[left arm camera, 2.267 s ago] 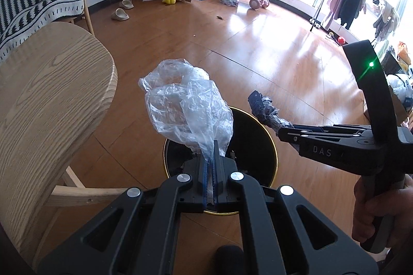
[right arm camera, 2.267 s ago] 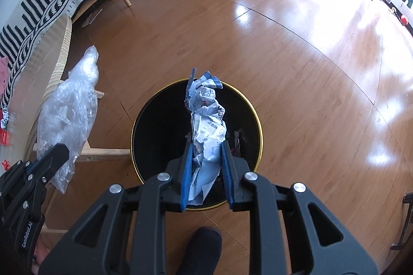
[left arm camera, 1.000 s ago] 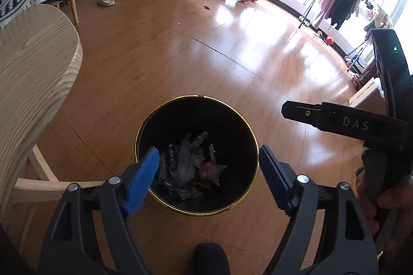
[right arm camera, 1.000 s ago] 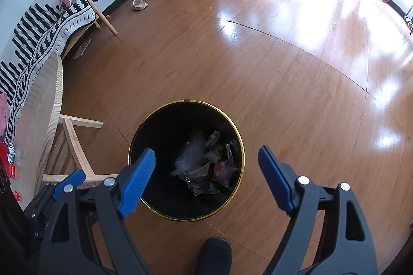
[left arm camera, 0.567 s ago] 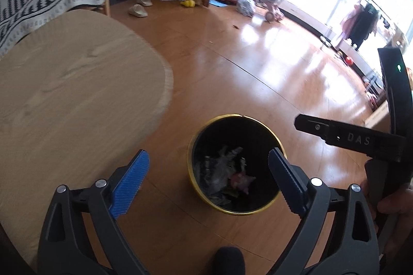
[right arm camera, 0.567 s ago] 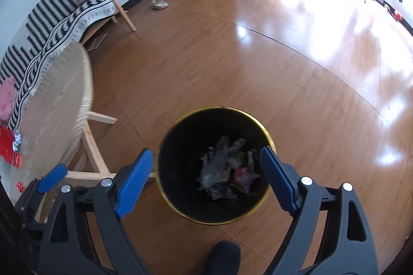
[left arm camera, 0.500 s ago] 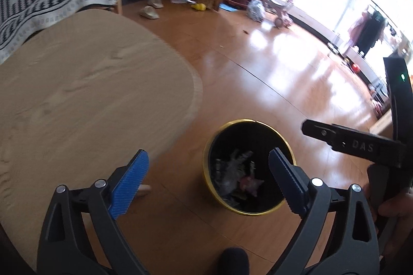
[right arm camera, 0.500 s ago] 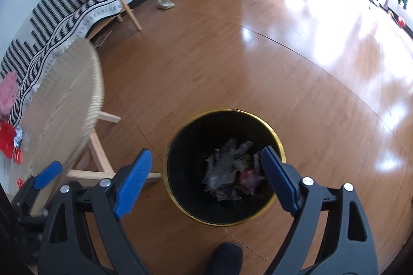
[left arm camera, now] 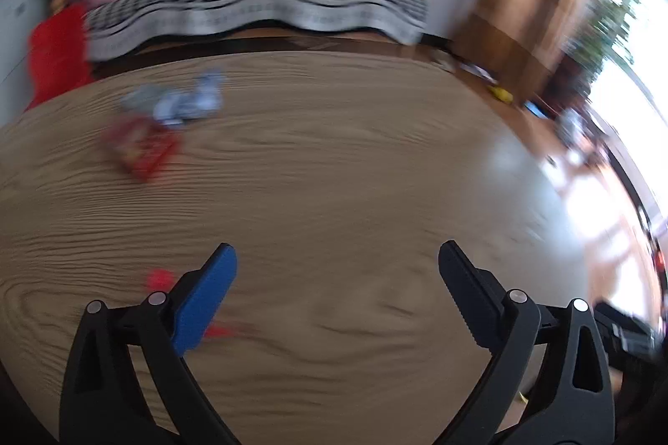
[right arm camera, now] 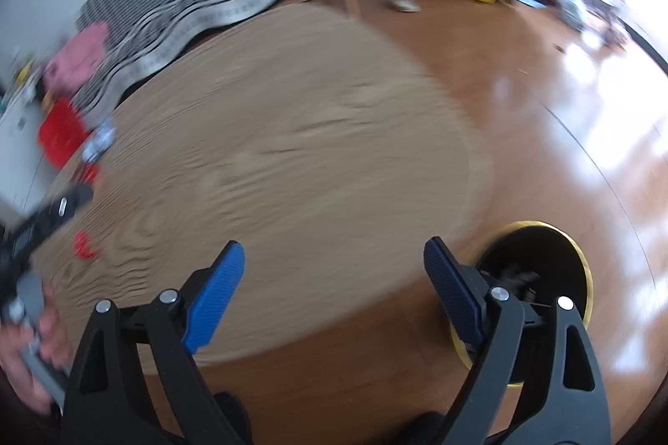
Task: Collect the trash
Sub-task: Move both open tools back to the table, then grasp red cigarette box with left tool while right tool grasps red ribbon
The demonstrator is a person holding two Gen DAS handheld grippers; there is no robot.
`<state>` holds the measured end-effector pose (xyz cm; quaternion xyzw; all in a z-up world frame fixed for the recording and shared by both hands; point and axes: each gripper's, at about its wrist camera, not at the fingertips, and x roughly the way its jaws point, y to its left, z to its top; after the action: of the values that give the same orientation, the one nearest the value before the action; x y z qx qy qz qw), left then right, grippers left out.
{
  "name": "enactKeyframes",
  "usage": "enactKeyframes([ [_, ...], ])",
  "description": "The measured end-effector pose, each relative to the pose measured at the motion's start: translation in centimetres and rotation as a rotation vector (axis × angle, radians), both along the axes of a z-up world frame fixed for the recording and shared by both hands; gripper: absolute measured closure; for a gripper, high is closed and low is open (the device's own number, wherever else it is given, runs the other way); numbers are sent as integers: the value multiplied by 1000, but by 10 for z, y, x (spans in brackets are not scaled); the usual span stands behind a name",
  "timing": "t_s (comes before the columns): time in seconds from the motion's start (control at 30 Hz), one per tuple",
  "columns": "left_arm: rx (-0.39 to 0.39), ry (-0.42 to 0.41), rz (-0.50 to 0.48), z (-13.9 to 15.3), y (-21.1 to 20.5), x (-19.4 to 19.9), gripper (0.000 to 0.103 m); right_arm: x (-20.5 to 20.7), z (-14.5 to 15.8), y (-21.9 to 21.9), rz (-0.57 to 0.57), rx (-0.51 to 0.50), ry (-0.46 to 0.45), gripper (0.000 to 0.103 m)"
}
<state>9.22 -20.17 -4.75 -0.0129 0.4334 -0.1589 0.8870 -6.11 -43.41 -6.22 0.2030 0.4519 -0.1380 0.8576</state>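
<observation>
Both tongs are standing wide apart with nothing between the jaws. Your left tongs [left arm camera: 336, 265] are still opening, the blue pad at lower left of the left wrist view and the dark pad at lower right, and they are hanging over the pale wood-grain worktop [left arm camera: 334, 161], which is filling most of that frame. Your right tongs [right arm camera: 334, 265] are also spread and empty, pointing down over the near edge of the same worktop [right arm camera: 292, 136].

Trash is lying on the worktop toward the upper left of the left wrist view: a red wrapper [left arm camera: 142, 148], and just beyond it a crumpled blue-and-white wrapper [left arm camera: 188, 102]. Whether the two are touching is lost in the blur. A small red scrap [left arm camera: 158, 278] is lying at lower left, just beside the blue pad.

In the right wrist view the same scrap [right arm camera: 83, 244] is showing at left centre, near your left hand [right arm camera: 37, 345], which is gripping the handle of its tool at the lower left edge. The black bin with the gold rim [right arm camera: 584, 265] is standing on the wood floor [right arm camera: 563, 111] at lower right, beside the worktop edge and partly hidden behind the dark pad, with crumpled trash showing inside.

A black-and-white striped cover [left arm camera: 259, 2] is draping the seat across the top of the left wrist view.
</observation>
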Motion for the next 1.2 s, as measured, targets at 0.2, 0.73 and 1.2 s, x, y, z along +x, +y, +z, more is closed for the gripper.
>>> enactKeyframes([
  [0.2,17,78,335,-13,68,77,8,55,-10,86,171,-11,39,18],
  [0.73,130,140,486,-48,71,175,16,103,-30,180,464,-118,74,14],
  [1.2,84,168,340,-36,147,116,43,166,-36,280,663,-200,41,13],
])
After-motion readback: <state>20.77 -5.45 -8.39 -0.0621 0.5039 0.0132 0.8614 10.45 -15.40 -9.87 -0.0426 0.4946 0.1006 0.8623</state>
